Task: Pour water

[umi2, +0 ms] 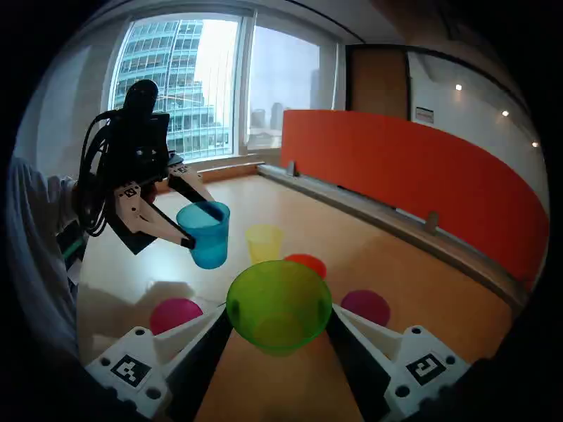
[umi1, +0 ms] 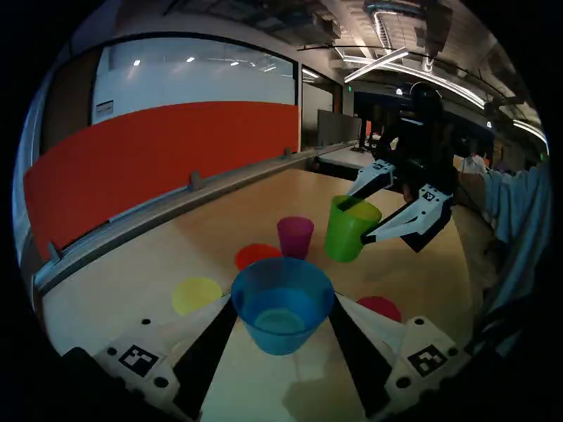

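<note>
dim ceiling strip lights (umi1: 394, 60), bright window (umi2: 211, 84) glare, fisheye-bent edges

Fingers of the left tool (umi1: 281, 309) are white and black, with black-and-white square markers; it carries a blue cup (umi1: 278, 336). The right tool (umi2: 279, 313) carries a green cup (umi2: 279, 295). Ahead of the left tool: magenta cup (umi1: 295, 236), yellow disc (umi1: 196, 294), orange-red disc (umi1: 256, 254). The surface (umi1: 211, 232) is tan wood.
</note>
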`<state>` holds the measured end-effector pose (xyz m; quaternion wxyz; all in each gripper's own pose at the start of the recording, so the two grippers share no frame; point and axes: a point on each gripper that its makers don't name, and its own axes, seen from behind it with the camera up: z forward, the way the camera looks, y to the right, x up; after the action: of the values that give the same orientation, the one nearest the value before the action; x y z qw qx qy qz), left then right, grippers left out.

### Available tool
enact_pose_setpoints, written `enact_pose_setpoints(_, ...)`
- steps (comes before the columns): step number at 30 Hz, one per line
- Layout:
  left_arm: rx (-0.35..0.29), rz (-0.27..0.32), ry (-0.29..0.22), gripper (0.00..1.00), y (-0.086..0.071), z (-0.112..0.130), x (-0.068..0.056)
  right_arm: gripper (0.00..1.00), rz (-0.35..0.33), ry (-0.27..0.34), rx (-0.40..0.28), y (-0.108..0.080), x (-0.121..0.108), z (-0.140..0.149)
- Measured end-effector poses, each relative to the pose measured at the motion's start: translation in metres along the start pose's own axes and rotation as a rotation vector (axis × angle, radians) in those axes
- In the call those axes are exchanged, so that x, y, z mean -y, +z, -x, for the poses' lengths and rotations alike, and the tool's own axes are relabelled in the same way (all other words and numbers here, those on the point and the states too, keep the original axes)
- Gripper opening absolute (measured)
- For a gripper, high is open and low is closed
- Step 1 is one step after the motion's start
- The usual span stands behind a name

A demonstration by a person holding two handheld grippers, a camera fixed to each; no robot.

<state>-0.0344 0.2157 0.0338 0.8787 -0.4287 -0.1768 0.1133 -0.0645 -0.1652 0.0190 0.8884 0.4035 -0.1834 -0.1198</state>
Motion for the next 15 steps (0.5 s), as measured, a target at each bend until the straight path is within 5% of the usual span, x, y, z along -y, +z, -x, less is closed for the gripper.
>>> enact_pose_setpoints(15,-0.124,-0.063,0.012,0.87,-0.035,-0.045,0.006,0.91,0.051,-0.015,-0.142,-0.026,0.003,-0.049)
